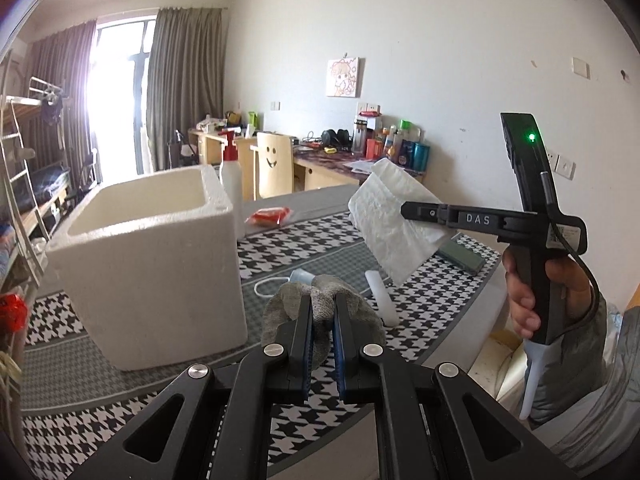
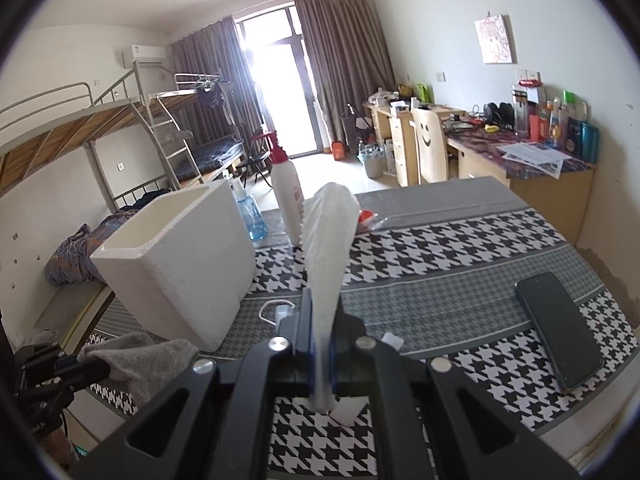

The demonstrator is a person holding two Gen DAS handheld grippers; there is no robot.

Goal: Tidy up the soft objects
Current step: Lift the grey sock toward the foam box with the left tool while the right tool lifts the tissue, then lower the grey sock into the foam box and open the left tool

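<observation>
My left gripper (image 1: 323,300) is shut on a grey sock (image 1: 320,312) and holds it above the table, right of a white foam box (image 1: 156,264). The sock also shows in the right wrist view (image 2: 140,360). My right gripper (image 2: 322,300) is shut on a white folded paper towel (image 2: 326,240) that stands up between the jaws. In the left wrist view the right gripper (image 1: 406,211) holds the towel (image 1: 396,224) in the air right of the box. The box (image 2: 180,264) is open at the top.
The table has a houndstooth cloth (image 1: 420,292). On it lie a white cable (image 1: 272,284), a white tube (image 1: 382,300), a dark phone (image 2: 560,336), a red packet (image 1: 270,216) and a red-capped pump bottle (image 2: 286,192). A desk (image 2: 520,160) stands behind.
</observation>
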